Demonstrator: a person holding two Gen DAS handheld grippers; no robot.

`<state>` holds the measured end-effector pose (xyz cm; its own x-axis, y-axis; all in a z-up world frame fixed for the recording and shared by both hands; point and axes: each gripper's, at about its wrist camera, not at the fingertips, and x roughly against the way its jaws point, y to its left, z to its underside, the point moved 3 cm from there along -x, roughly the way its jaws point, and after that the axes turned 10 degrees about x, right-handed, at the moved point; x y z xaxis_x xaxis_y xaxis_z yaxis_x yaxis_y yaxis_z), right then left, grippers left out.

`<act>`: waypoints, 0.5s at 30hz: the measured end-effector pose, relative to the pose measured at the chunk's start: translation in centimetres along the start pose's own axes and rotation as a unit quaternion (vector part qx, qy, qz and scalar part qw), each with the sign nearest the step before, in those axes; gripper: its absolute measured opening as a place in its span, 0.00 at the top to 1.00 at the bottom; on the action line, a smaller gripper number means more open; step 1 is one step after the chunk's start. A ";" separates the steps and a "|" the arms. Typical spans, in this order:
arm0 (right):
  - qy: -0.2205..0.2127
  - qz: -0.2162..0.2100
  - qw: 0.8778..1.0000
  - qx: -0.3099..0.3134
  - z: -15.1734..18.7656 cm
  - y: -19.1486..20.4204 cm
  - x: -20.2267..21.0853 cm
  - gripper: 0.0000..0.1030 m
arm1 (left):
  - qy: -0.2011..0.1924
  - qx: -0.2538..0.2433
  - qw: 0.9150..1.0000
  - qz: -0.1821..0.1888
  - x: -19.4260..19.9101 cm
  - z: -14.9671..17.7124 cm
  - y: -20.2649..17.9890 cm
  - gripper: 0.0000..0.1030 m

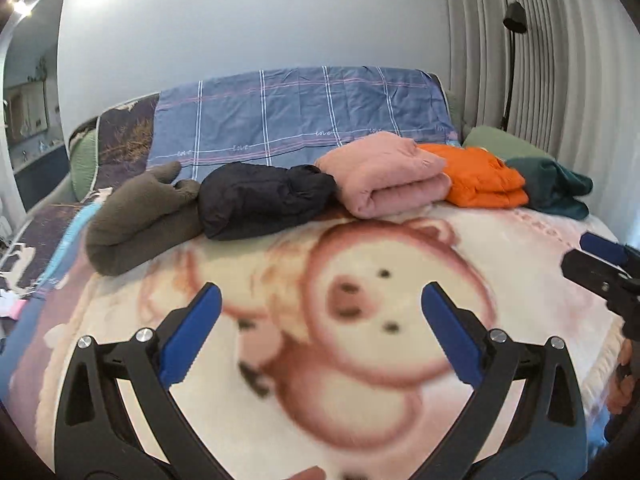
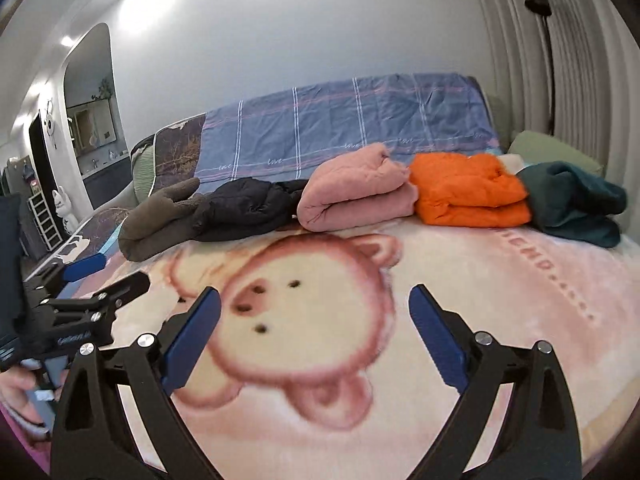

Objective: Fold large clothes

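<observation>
Garments sit folded in a row: olive fleece [image 1: 136,220], black jacket [image 1: 260,200], pink sweater [image 1: 388,176]. Left hand-held gripper [image 1: 320,336] and right hand-held gripper [image 2: 314,336] gape empty above the bed [image 2: 500,320]; fetching another garment seems next.

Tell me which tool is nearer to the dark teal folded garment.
Right. The right tool hangs open over the bear blanket on the teal garment's side; the left tool, also open, sits farther along toward the olive garment.
</observation>
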<state>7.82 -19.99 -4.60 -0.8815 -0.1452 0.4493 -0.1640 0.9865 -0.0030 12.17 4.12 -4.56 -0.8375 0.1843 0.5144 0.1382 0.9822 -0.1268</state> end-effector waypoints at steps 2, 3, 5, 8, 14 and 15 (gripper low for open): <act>-0.008 0.008 1.000 0.000 0.2 0.0 1.8 0.08 | -0.010 -0.001 1.000 -0.007 2.1 0.6 -1.0 0.02; -0.015 0.013 1.000 0.000 0.3 0.0 2.6 0.08 | -0.018 -0.001 1.000 -0.009 2.9 0.7 -1.5 0.02; -0.028 0.026 0.999 0.006 0.4 0.2 4.0 0.07 | -0.029 0.000 0.999 -0.016 4.6 1.2 -2.3 0.02; -0.036 0.044 0.998 0.019 0.7 0.4 5.3 0.06 | -0.037 0.016 0.999 -0.007 6.3 1.6 -3.0 0.02; -0.038 0.060 0.997 0.015 2.0 0.0 6.9 0.06 | -0.059 0.020 0.998 -0.033 8.2 2.9 -3.8 0.02; -0.036 0.061 0.997 0.013 2.1 -0.1 6.9 0.06 | -0.062 0.023 0.997 -0.034 8.4 3.0 -3.8 0.02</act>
<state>0.78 -21.24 -3.40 -0.9252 -0.0293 0.3785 -0.0630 0.9950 -0.0770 3.06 1.83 -2.26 -0.9033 0.1085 0.4151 0.0567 0.9892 -0.1352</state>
